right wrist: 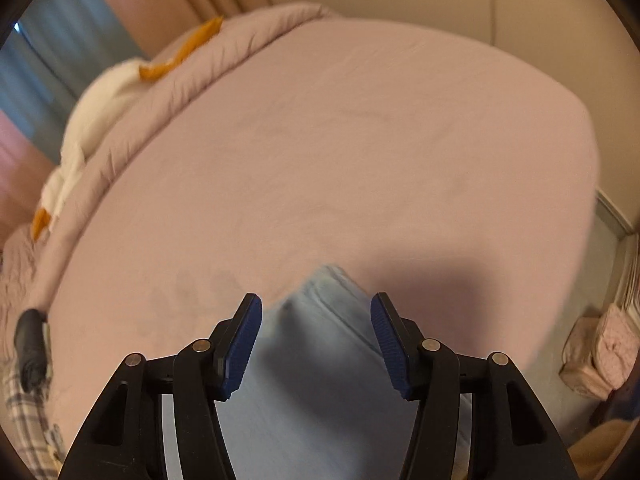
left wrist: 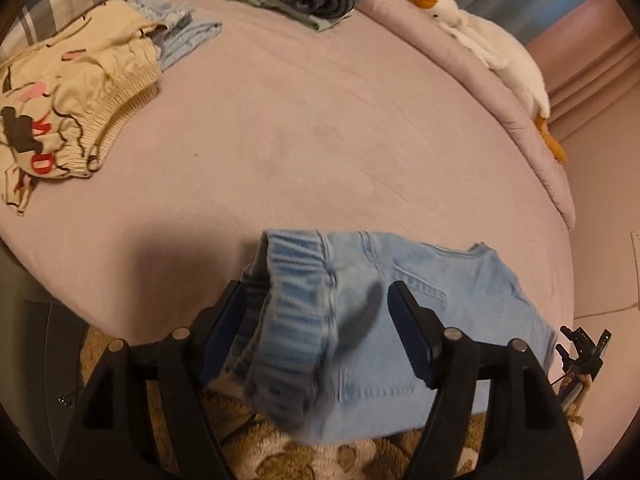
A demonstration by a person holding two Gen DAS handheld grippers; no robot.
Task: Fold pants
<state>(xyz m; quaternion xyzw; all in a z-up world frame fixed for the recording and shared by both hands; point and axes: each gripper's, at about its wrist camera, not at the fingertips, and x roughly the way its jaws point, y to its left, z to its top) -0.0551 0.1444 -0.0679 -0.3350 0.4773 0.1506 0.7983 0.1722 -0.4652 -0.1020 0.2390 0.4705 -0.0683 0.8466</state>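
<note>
Jeans (left wrist: 400,300), pale blue, hang over the near edge of the bed (left wrist: 300,140), their waistband between the spread fingers of the left claw (left wrist: 320,312). The right claw (right wrist: 316,336) is spread too, around a blurred fold. Printed shorts (left wrist: 68,116) lie well apart.

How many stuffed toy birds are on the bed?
1. The white toy goose with orange beak and feet lies along the bed's far edge on the folded pink blanket. More could be hidden out of view.
</note>
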